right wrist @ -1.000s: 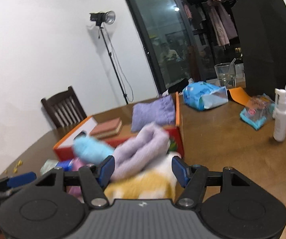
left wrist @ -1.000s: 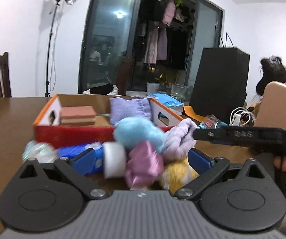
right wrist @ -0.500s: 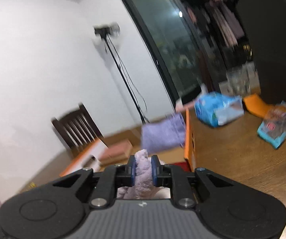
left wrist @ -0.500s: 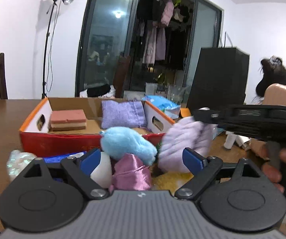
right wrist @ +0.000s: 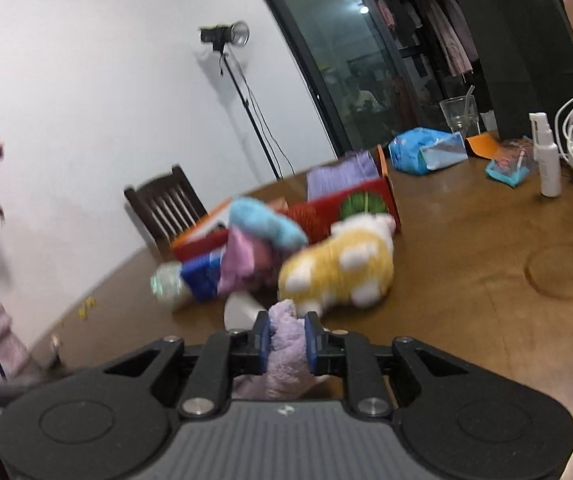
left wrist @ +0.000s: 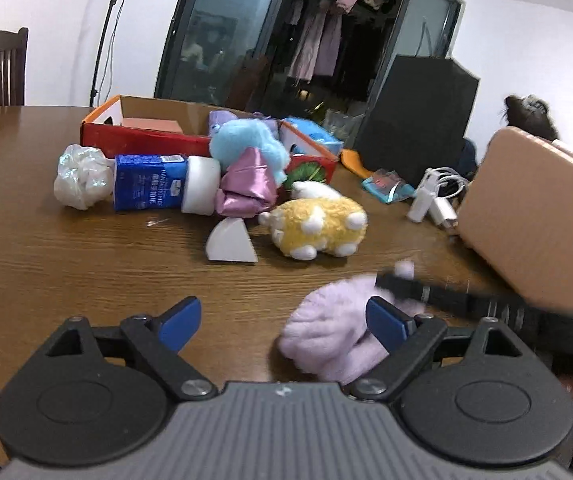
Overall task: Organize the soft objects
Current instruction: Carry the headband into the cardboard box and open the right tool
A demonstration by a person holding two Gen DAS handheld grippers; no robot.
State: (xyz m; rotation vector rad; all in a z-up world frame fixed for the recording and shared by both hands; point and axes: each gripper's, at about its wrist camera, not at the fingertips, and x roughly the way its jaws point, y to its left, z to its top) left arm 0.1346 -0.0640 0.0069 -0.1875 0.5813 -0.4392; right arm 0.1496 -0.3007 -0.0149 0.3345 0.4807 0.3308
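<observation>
Right claw (right wrist: 287, 340) pinching the lilac plush (left wrist: 332, 334) low over the worktop (left wrist: 86, 264), directly ahead of the spread, empty left claw (left wrist: 282, 320); red box (left wrist: 142, 140) lies well beyond.

White walls (right wrist: 86, 80) around me, a dark wooden chair (right wrist: 166, 204) behind the brown wood bench (left wrist: 66, 260), a studio light on a stand (right wrist: 226, 36), and dark glass doors (left wrist: 214, 40) with clothes hanging (left wrist: 318, 36).
</observation>
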